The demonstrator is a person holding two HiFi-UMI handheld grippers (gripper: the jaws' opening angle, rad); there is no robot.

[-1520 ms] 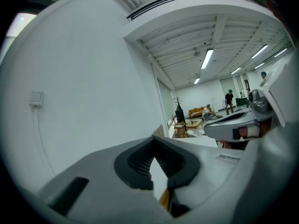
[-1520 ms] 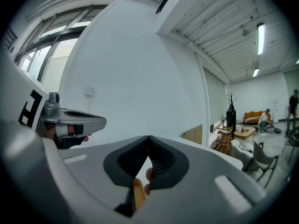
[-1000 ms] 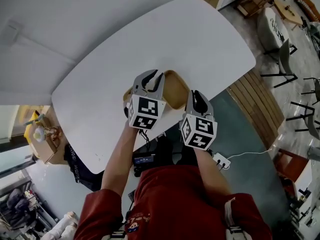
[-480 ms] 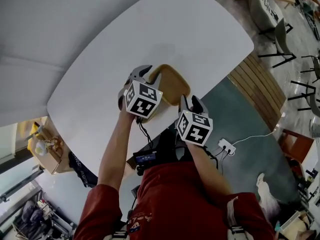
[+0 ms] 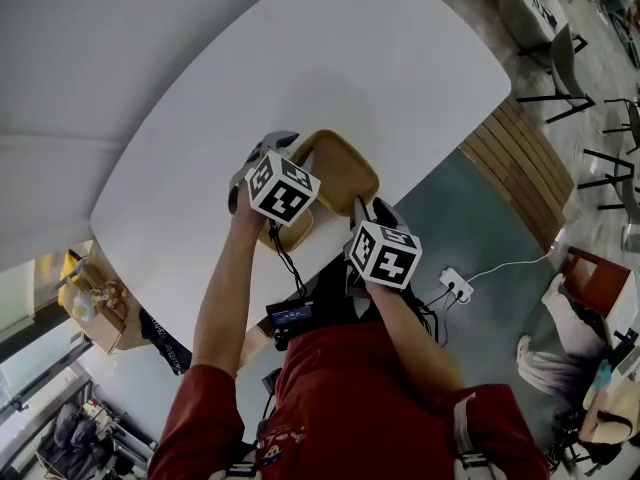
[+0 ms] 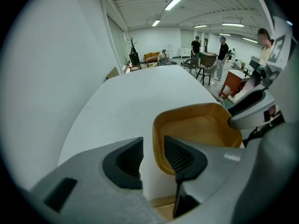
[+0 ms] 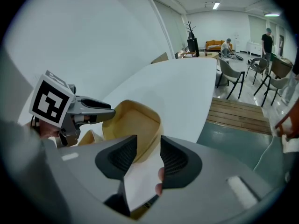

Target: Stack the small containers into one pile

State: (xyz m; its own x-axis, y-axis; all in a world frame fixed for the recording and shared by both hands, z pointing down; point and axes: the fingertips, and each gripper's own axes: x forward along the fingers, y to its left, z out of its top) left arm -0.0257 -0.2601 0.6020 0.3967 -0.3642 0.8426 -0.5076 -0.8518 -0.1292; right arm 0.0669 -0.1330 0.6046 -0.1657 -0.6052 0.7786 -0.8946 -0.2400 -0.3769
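Hovering beside the tan container, my left tongs just widened, right tongs wide, easing in, neither gripping; clipping its rim could shove it off the table.

Bright, even ceiling-strip lighting; gripper views bend strongly with dark corners.

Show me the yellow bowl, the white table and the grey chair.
yellow bowl (image 5: 345, 171), head view, on its inside bottom.
white table (image 5: 380, 58), head view, on its bare top.
grey chair (image 7: 229, 70), right gripper view, on its seat shell.
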